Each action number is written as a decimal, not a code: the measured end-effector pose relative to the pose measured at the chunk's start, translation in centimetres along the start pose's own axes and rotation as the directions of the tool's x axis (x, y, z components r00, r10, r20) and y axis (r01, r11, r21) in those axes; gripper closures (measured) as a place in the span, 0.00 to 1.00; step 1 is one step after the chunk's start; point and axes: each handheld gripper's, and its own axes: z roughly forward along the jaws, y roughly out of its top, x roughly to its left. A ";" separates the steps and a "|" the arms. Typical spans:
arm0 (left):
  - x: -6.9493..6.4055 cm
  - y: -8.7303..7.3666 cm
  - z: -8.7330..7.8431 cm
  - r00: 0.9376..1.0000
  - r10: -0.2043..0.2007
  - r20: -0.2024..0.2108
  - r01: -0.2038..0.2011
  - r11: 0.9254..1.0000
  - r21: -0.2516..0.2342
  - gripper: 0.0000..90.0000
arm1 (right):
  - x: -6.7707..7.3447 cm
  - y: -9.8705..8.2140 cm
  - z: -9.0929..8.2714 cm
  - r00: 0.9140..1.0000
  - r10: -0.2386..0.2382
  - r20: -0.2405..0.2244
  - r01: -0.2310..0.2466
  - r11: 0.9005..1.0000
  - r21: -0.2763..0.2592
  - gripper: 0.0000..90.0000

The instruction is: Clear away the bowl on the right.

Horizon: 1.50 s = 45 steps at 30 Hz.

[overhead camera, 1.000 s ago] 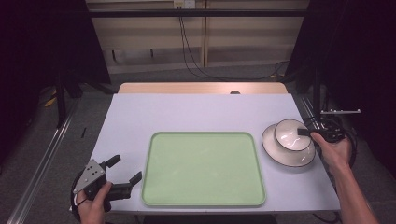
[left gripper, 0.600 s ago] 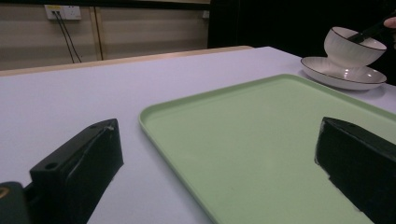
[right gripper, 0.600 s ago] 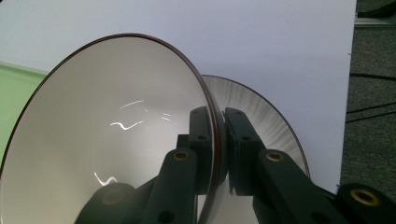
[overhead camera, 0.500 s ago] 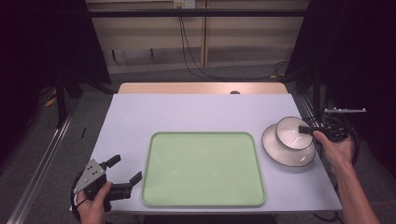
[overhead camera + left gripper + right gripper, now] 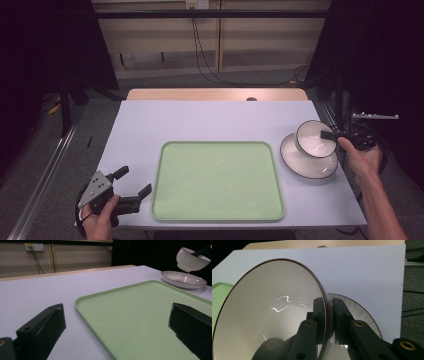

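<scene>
Bowl lifted off the plate, pinched by its rim at the right of the counter.

Against the earlier frames the bowl [image 5: 316,140] now hangs higher and tipped over the plate [image 5: 305,161], no longer seated in it; the left gripper [image 5: 131,187] has kept its place. Nearest, at the counter's [image 5: 210,120] front left corner, the left gripper rests in the hand with jaws spread wide, nothing between them, just beside the green tray's [image 5: 218,180] left edge. The tray is bare and lies mid-counter, its front rim close to the counter's edge. Open counter runs behind it to the far wooden strip. At the right, the right gripper [image 5: 329,315] has its jaws pressed on the bowl's rim, one pad inside, one outside; the plate sits on the counter below, close to the right edge.
</scene>
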 end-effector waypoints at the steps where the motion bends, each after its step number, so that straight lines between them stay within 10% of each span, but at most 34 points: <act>1: 0.0 0.0 0.0 1.000 0.000 0.000 0.000 1.000 0.000 0.01 | 0.2 0.1 -0.1 1.000 -0.004 -0.001 0.004 1.000 -0.006 0.91; 45: 0.0 0.0 0.1 1.000 0.002 -0.005 -0.002 1.000 0.005 0.01 | 6.0 2.2 1.2 0.981 -0.128 -0.145 0.131 0.991 0.011 0.91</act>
